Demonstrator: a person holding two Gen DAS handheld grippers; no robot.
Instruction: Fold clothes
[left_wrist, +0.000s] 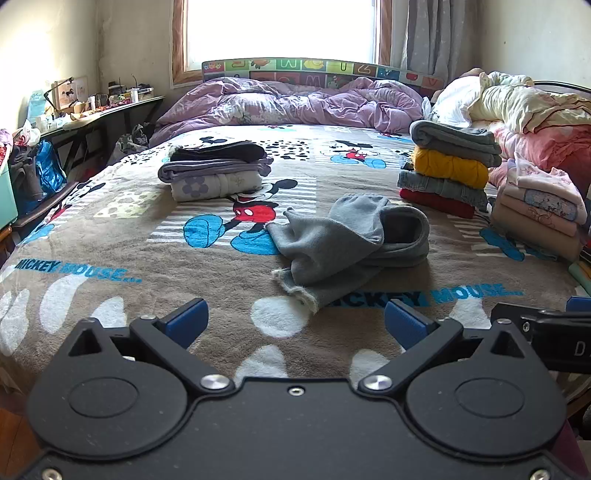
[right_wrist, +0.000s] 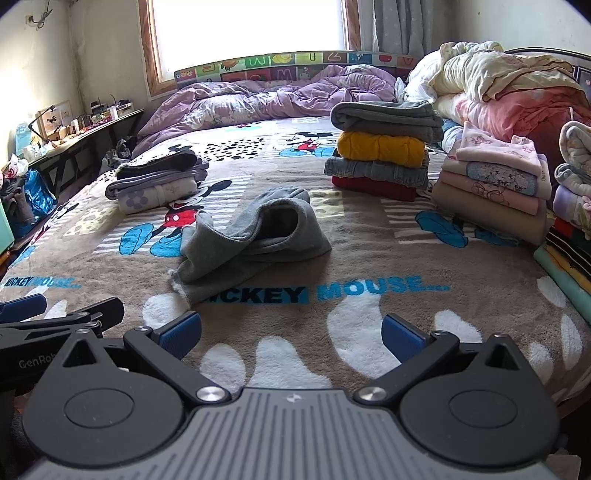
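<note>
A rumpled grey fleece garment (left_wrist: 343, 243) lies unfolded mid-bed on a brown Mickey Mouse blanket (left_wrist: 155, 258), between folded stacks. The left tool (left_wrist: 295, 325) and right tool (right_wrist: 291, 336) hover near it, jaws apart, holding nothing.

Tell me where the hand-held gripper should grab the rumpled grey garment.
Probably the frayed near end of the grey garment, coming low from the front: it points at the open left hand-held gripper and lies flat, unlike the bulky rolled far part.
</note>
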